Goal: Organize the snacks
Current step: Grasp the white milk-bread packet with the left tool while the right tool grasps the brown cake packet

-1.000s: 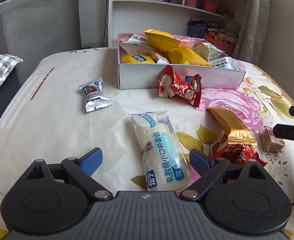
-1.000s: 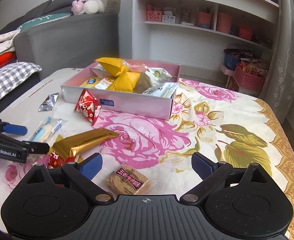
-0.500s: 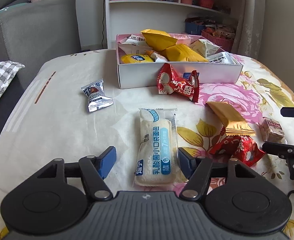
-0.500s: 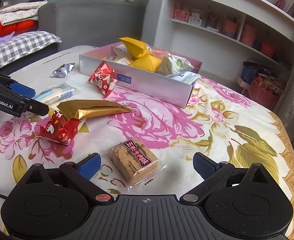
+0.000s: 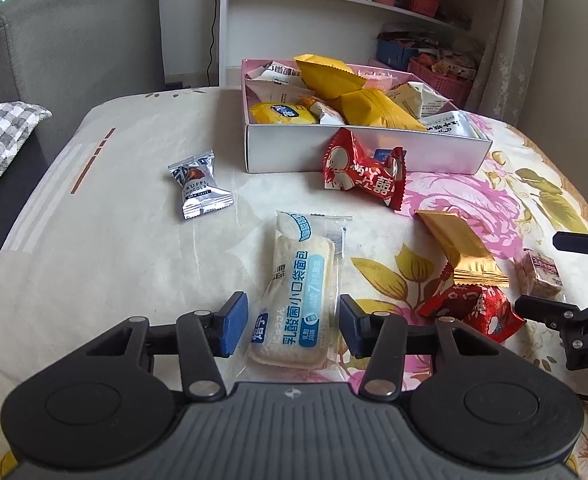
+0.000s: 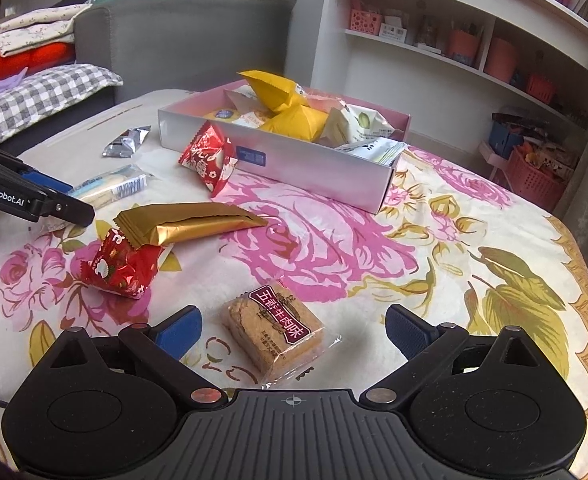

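Closing on the bread packet [image 5: 300, 292]: left gripper [image 5: 290, 326] has its fingers [image 5: 232, 324] on either side of the packet's near end, jaws coming together, pads not yet pressing as far as I can see. Packet lies flat on the table [image 5: 126, 248], in the near middle, long axis pointing toward the snack box [image 5: 358, 152] at the far edge. It should handle light and soft: squashy bread in slick film, so clamp across the bread body, not the flat sealed margin, and go gentle or it crushes or slips. Right gripper [image 6: 292, 330] has fingers wide apart, straddling the beef-flavour biscuit pack [image 6: 274, 328] near the table's near edge, nothing clamped. That one looks stiffer but crumbly; take it across the short sides. Hard to tell: whether the left pads touch the film, since its clear edge blends into the cloth. Box contents overlap, so free room inside is unclear. Gold wrapper [image 5: 460, 250] partly covers the red candy bag [image 5: 472, 312].
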Demonstrator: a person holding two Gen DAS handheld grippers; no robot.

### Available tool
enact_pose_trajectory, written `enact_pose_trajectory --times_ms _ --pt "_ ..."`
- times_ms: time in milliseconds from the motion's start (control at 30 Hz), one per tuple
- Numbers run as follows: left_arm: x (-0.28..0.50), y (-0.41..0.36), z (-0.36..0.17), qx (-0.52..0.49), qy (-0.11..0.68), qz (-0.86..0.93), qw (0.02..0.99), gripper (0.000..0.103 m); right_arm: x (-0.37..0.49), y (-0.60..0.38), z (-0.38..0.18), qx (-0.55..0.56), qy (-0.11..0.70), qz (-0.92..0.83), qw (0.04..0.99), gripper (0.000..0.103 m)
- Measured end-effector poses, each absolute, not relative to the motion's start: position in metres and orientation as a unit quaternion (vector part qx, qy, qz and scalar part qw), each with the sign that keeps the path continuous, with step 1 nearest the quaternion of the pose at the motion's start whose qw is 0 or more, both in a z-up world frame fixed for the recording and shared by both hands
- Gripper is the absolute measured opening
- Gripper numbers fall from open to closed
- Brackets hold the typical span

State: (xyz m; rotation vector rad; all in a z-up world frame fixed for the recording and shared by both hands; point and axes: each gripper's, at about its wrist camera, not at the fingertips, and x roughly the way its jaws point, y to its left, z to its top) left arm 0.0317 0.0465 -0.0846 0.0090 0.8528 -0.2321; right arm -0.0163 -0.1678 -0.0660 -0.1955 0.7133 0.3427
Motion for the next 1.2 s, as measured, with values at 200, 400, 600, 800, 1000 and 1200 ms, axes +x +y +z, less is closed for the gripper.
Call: enact_pose_trajectory --times_ms 200,400,600,800,1000,1200 --pt "0.034 0.045 -0.083 -0.002 0.414 -0.118 0.903 0.039 -0.015 -0.166 -0.065 -0.097 0.350 0.170 0.916 0.096" --pt "0.038 0.046 -0.084 -0.005 0.414 -0.130 0.901 0.038 -0.019 -0.162 -0.061 -0.104 0.349 0.185 0.913 0.082" --pt "0.040 0.046 -0.083 -0.015 0.418 -0.131 0.899 0.038 -0.022 -0.159 -0.058 -0.104 0.353 0.196 0.909 0.066" --pt "0.043 0.047 -0.080 -0.020 0.425 -0.134 0.895 0.030 -0.020 -0.155 -0.055 -0.099 0.362 0.208 0.904 0.033" --pt "0.045 0.050 -0.071 -0.035 0.421 -0.141 0.895 0.022 -0.012 -0.153 -0.052 -0.079 0.381 0.195 0.900 0.033" --pt "0.047 0.051 -0.063 -0.045 0.418 -0.149 0.895 0.015 0.001 -0.154 -0.042 -0.041 0.388 0.175 0.904 0.033"
